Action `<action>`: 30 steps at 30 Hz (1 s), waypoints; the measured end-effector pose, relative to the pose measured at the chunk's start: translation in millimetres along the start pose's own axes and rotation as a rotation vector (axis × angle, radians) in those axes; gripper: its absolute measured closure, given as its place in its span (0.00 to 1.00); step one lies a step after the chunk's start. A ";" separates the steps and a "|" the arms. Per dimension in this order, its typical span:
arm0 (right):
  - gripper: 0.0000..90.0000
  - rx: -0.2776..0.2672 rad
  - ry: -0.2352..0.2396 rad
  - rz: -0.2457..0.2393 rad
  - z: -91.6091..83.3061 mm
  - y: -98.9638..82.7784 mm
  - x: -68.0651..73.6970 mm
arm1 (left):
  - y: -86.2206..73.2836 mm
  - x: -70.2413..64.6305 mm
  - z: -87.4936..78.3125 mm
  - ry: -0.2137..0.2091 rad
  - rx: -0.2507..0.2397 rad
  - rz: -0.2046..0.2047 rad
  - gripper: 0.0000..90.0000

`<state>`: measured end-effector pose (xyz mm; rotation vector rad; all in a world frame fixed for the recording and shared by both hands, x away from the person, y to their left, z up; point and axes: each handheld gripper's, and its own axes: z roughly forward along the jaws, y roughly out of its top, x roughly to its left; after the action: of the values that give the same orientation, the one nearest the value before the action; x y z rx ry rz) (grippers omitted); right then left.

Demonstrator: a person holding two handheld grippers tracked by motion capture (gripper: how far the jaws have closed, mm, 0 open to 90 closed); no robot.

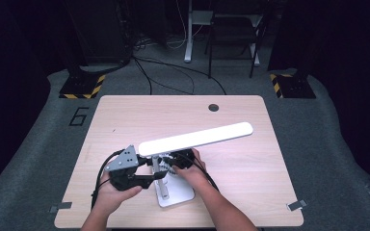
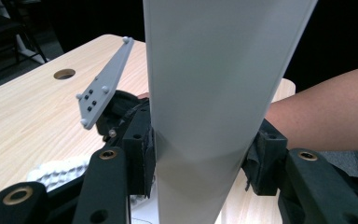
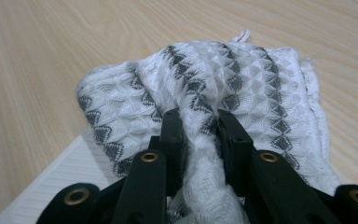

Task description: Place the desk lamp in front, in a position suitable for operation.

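Lamp (image 1: 195, 138), white, stands near the table's (image 1: 125, 110) front edge, about midway along it; its long flat head runs from there toward the right edge, and its flat base (image 1: 176, 195) lies closest to the front. Left gripper (image 1: 147, 179) is clamped on the lamp's upright part; in the left gripper view the black pads press both sides of a pale grey-white bar (image 2: 214, 93), cut off top and bottom. Right gripper (image 3: 200, 126) has its jaws pinched together on a white cloth (image 3: 242, 79) with grey diamond bands, bunched between them. From above, hands and lamp head hide that cloth.
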<state>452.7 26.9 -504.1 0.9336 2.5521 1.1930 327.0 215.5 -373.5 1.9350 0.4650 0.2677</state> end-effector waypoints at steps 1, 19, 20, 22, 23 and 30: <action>0.83 -0.011 0.012 0.009 2.3 0.8 1.0 | -0.1 -0.1 0.0 0.002 -0.001 0.000 0.58; 0.82 0.040 0.029 -0.036 25.6 22.8 3.0 | -0.3 -0.6 0.7 0.001 -0.004 0.007 0.58; 0.82 0.040 0.025 -0.026 27.4 24.0 5.3 | -0.4 -0.6 0.6 0.001 -0.004 0.007 0.58; 0.82 0.034 0.019 -0.032 31.1 26.3 7.8 | -0.4 -0.5 0.5 0.001 -0.003 0.008 0.58; 0.82 0.048 0.016 -0.033 32.3 27.3 9.7 | -0.4 -0.6 0.4 0.002 -0.003 0.007 0.58; 0.83 0.065 -0.032 -0.090 35.2 25.4 10.2 | -1.2 -1.6 -0.2 0.014 -0.004 0.003 0.58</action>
<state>470.6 67.6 -507.7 0.8346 2.5921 1.0676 325.2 215.4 -374.4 1.9309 0.4706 0.2840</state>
